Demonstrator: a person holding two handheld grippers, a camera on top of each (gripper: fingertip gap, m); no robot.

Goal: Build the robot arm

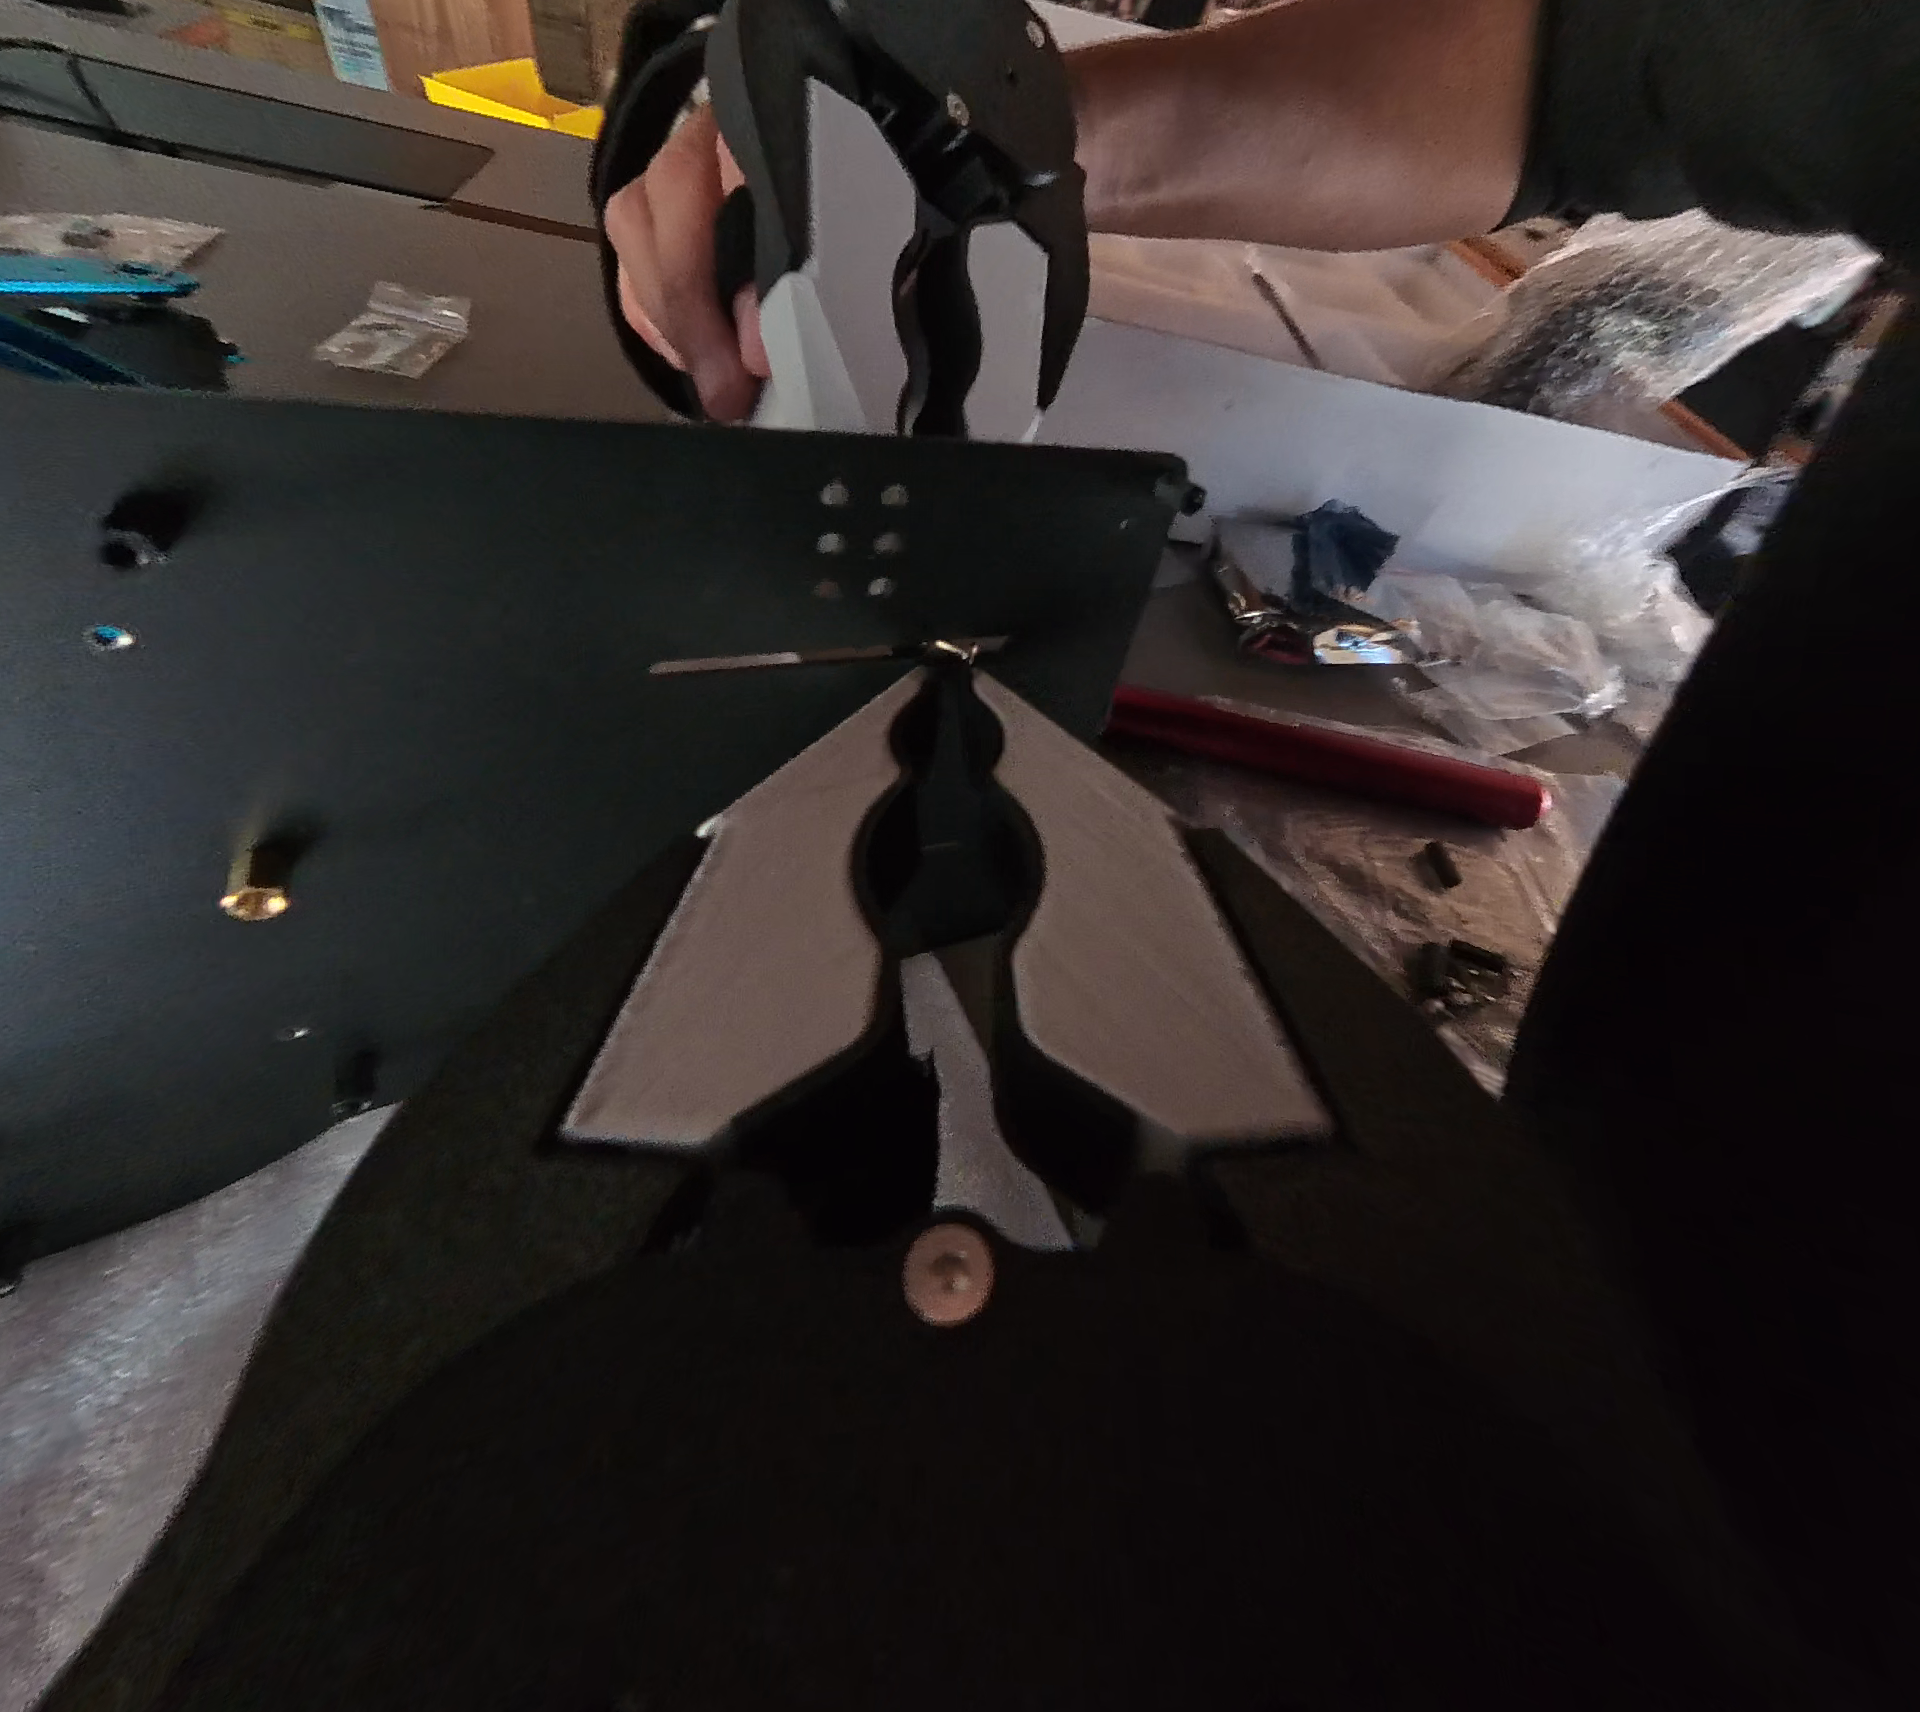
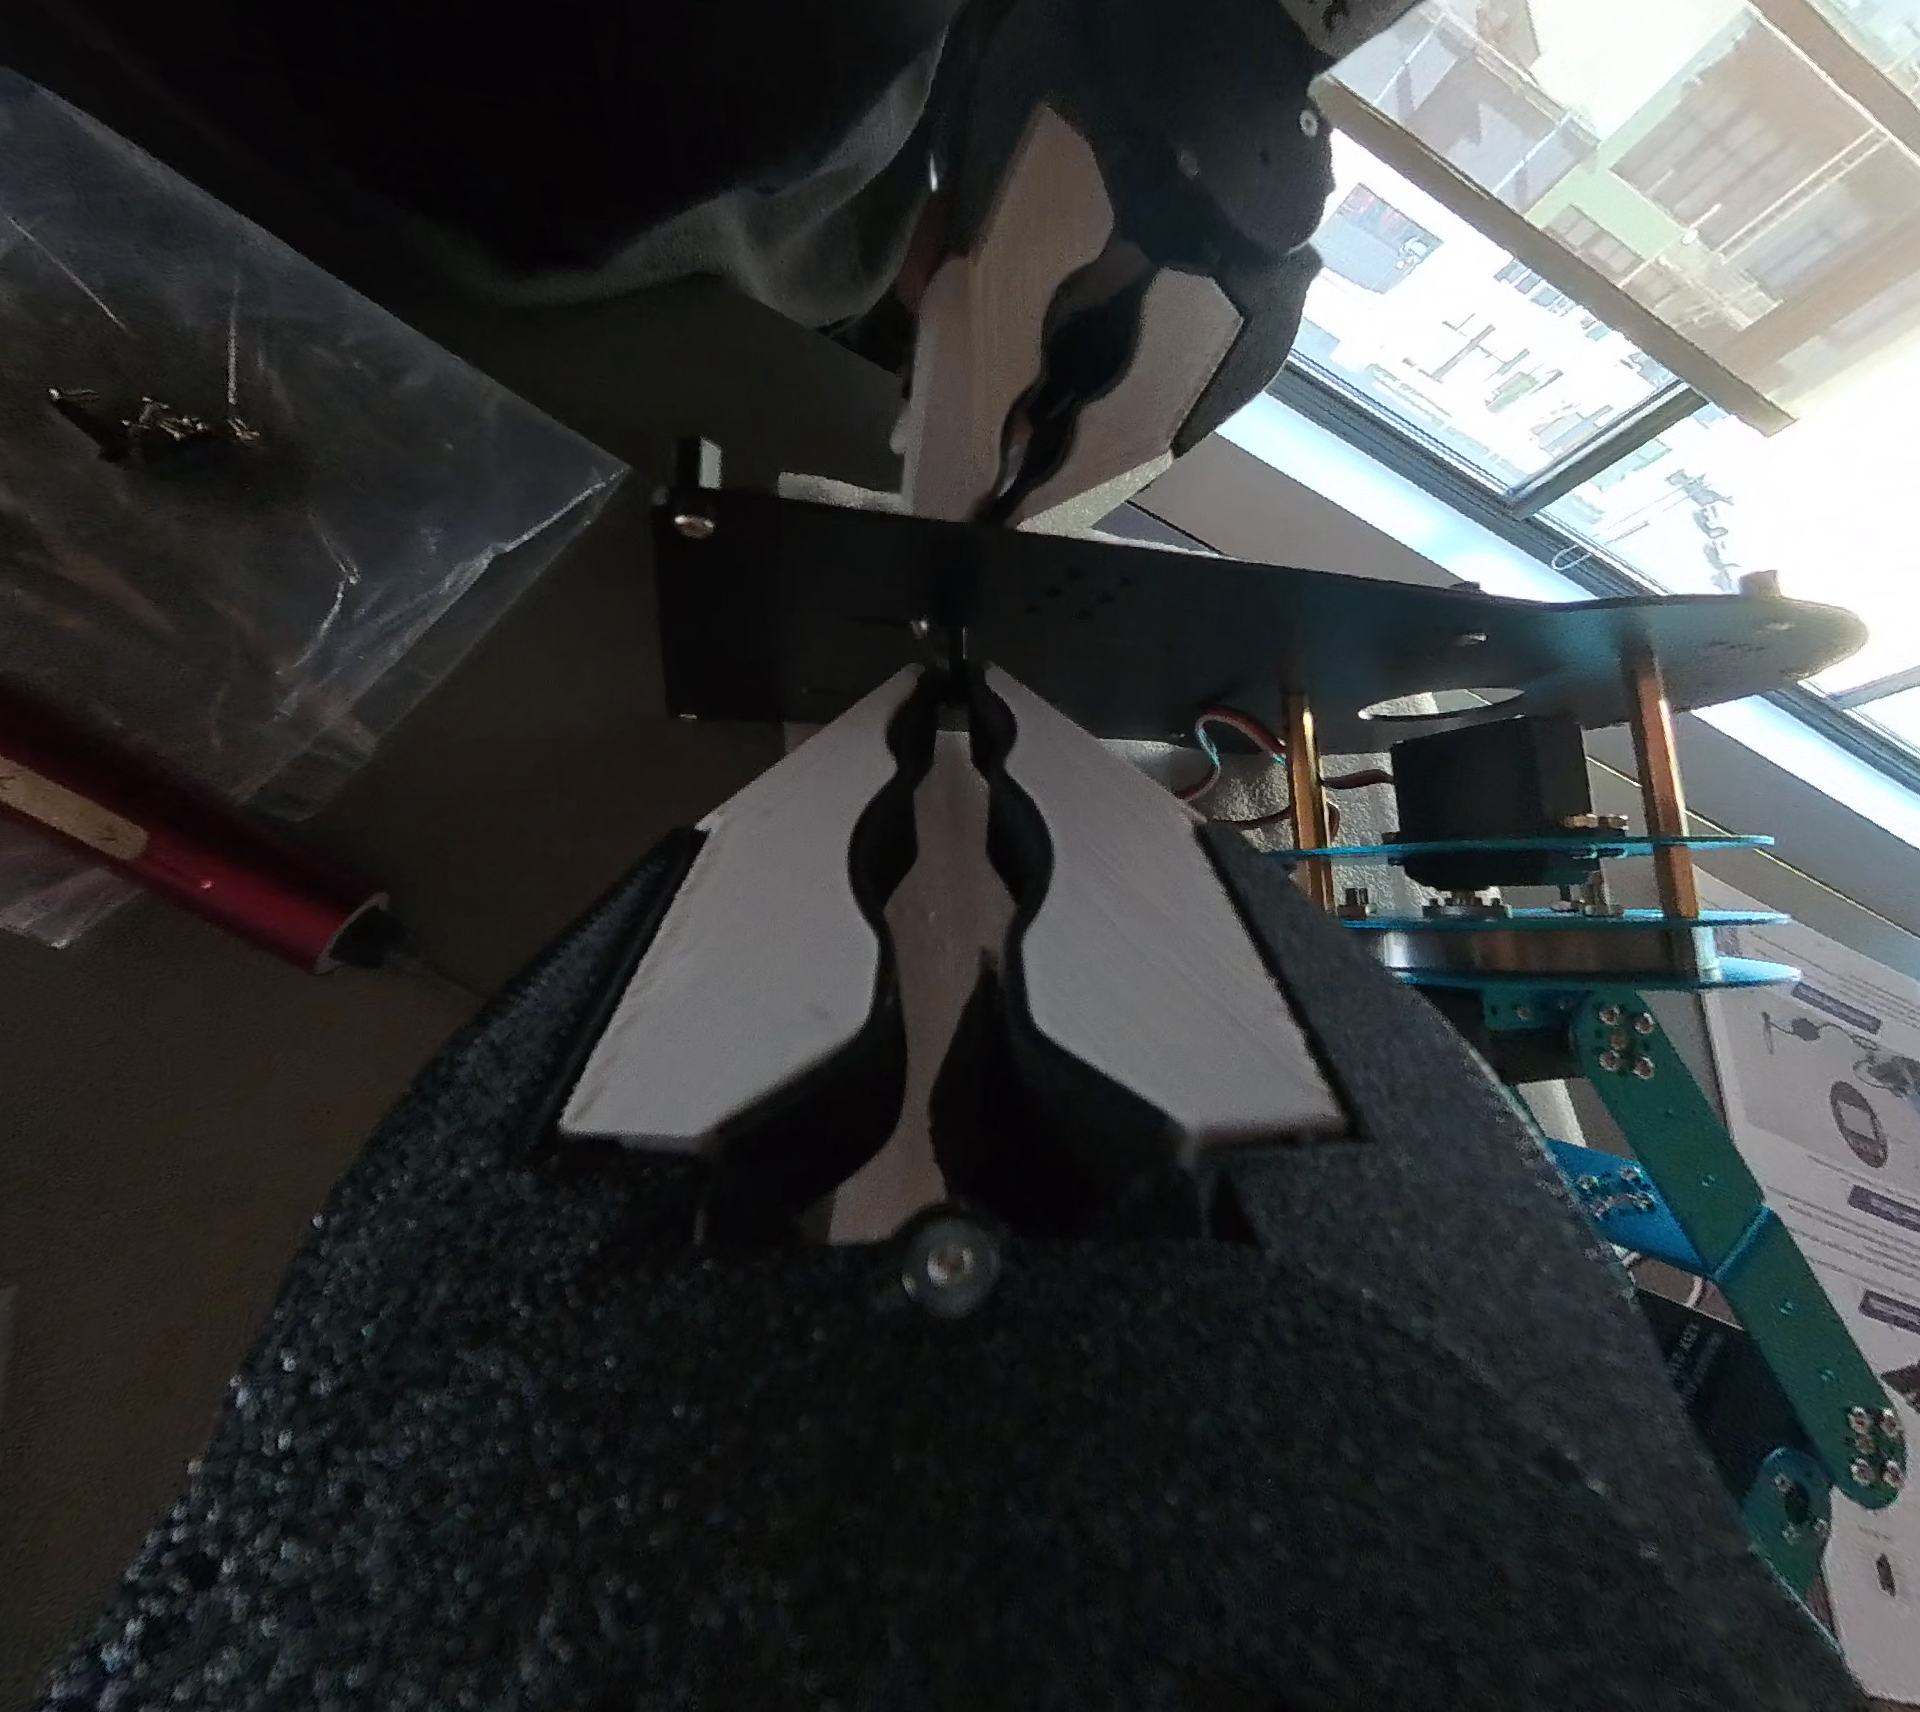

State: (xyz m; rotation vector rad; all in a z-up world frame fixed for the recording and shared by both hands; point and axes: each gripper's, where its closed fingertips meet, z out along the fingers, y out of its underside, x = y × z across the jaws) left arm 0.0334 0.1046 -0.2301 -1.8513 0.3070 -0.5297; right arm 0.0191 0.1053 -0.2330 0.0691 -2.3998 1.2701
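1. Left of the black metal plate, a small clear bag lies on the table
2. The left gripper has its fingers pressed together on the plate's near edge
3. The right gripper pinches the plate's far edge, fingers closed
4. Right of the plate lie a red tube and crumpled plastic wrap
5. Under the plate, brass standoffs join blue discs

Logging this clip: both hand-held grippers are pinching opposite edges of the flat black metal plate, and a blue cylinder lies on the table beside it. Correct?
Not quite: the cylinder is red, not blue, as the left wrist view shows. Both the left hand-held gripper and the right hand-held gripper pinch opposite edges of the flat black metal plate.
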